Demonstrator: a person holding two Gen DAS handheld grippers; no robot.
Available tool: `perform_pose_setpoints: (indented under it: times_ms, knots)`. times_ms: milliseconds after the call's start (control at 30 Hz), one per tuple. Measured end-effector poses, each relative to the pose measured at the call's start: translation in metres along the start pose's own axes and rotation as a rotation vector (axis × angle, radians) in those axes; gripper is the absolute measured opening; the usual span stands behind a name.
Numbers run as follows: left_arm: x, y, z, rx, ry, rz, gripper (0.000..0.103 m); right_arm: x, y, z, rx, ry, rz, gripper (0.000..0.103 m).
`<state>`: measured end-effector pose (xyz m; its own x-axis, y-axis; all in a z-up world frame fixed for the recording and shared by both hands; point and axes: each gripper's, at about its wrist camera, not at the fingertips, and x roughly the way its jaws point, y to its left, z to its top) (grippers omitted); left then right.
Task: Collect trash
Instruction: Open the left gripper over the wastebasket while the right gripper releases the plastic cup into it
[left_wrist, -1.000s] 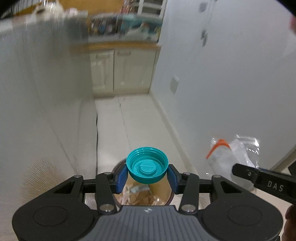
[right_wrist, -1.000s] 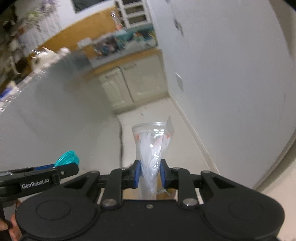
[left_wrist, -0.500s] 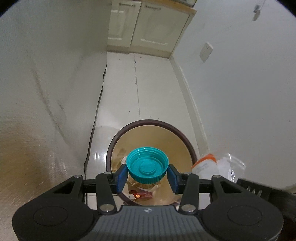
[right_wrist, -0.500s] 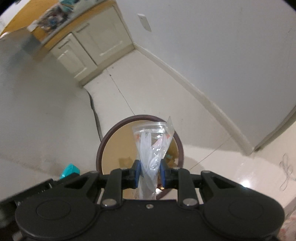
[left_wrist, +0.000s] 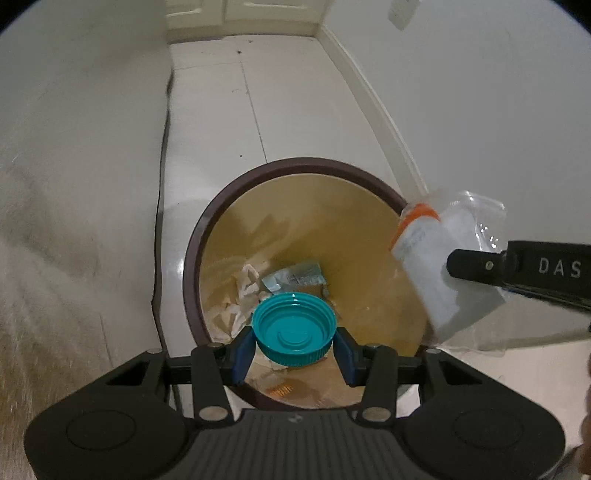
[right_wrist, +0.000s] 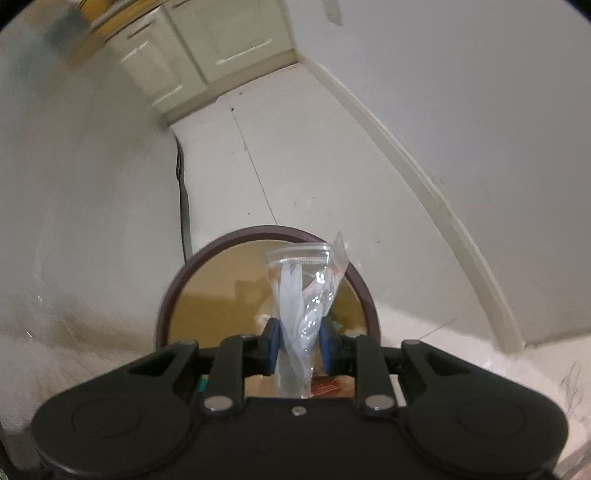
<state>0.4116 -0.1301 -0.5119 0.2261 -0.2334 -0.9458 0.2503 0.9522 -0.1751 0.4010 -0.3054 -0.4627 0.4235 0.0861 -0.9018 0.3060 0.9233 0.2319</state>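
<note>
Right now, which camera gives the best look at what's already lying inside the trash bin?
The left wrist view. It looks almost straight down into the bin, showing crumpled paper and a wrapper at the bottom. In the right wrist view, the plastic bag and gripper hide most of the inside.

A pale glossy tiled floor (left_wrist: 218, 122) runs down a narrow passage, its grout lines thin and dark, with a few small specks on it. A plain white wall (left_wrist: 480, 92) rises on the right, met by a cream skirting board (right_wrist: 443, 206). At the far end stand cream cabinet doors (right_wrist: 229, 48) with slim bar handles under a wooden top. A dull metallic surface (left_wrist: 66, 155) closes the left side.
</note>
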Motion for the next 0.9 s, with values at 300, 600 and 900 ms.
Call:
perform_pose_setpoints:
  times_ms: [300,600,900]
  knots:
    - [0.021,-0.001,0.003,0.064,0.049,0.045,0.048,0.023,-0.004,-0.010,-0.054,0.070,-0.021,0.023]
    - [0.026,0.005,-0.002,0.052,0.083,0.070,0.060,0.030,-0.003,-0.012,-0.062,0.085,-0.014,0.024]
    - [0.025,0.019,-0.002,0.009,0.089,0.124,0.070,0.037,-0.002,-0.012,-0.073,0.099,-0.013,0.024]
